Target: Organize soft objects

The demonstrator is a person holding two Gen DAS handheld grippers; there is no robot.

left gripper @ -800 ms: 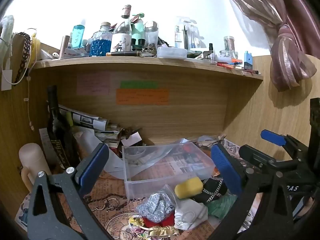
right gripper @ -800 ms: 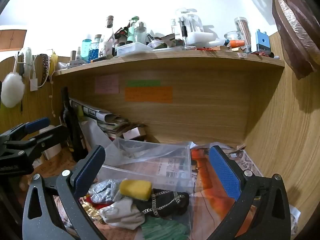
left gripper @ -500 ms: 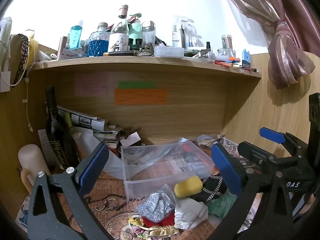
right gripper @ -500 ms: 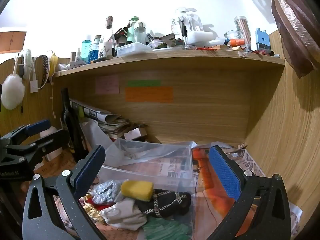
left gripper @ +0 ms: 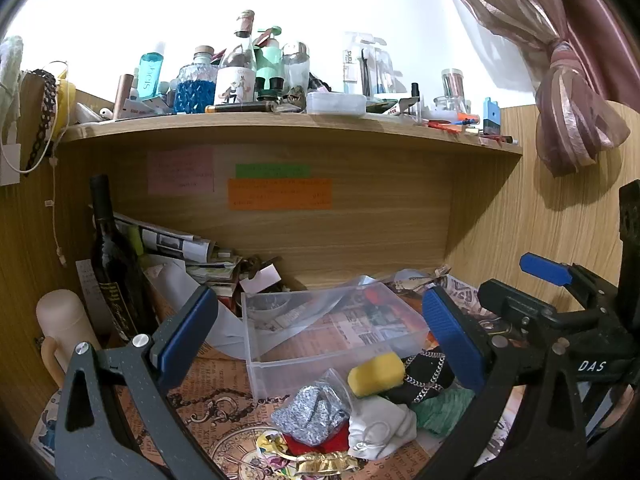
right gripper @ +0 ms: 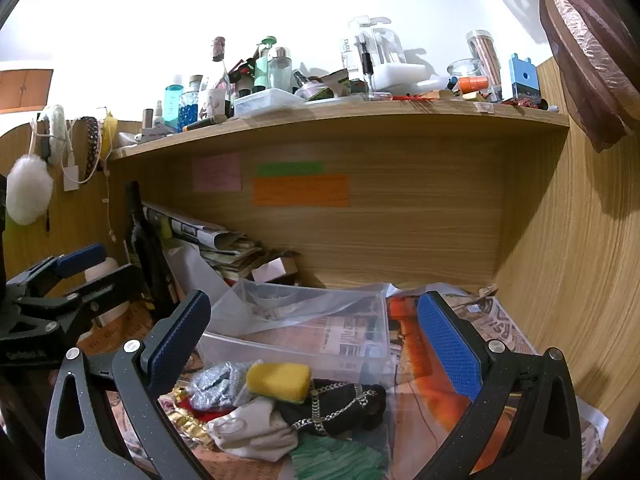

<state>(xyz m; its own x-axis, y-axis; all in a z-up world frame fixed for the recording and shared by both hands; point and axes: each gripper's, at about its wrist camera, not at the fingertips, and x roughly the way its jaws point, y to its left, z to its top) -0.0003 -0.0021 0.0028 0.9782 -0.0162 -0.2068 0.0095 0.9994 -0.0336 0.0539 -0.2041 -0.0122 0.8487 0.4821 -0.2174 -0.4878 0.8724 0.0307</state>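
Note:
A heap of soft things lies in front of a clear plastic bin (left gripper: 320,332) (right gripper: 304,332): a yellow sponge (left gripper: 375,374) (right gripper: 279,377), a silver glittery piece (left gripper: 310,408) (right gripper: 214,384), a white cloth (left gripper: 380,424) (right gripper: 252,428), a black item with a chain (left gripper: 424,376) (right gripper: 336,402), a green cloth (left gripper: 440,408) (right gripper: 336,460) and a red piece (left gripper: 316,442). My left gripper (left gripper: 320,344) is open and empty above the heap. My right gripper (right gripper: 312,344) is open and empty over it too, and shows at the right of the left wrist view (left gripper: 548,276).
A dark wine bottle (left gripper: 114,280) and a beige flask (left gripper: 64,328) stand at the left. Stacked newspapers (left gripper: 180,244) lie behind the bin. A wooden shelf (left gripper: 280,124) crowded with bottles runs overhead. Wooden walls close in left and right.
Both views have shifted only slightly. The heap and the bin have not moved, and both grippers stay open.

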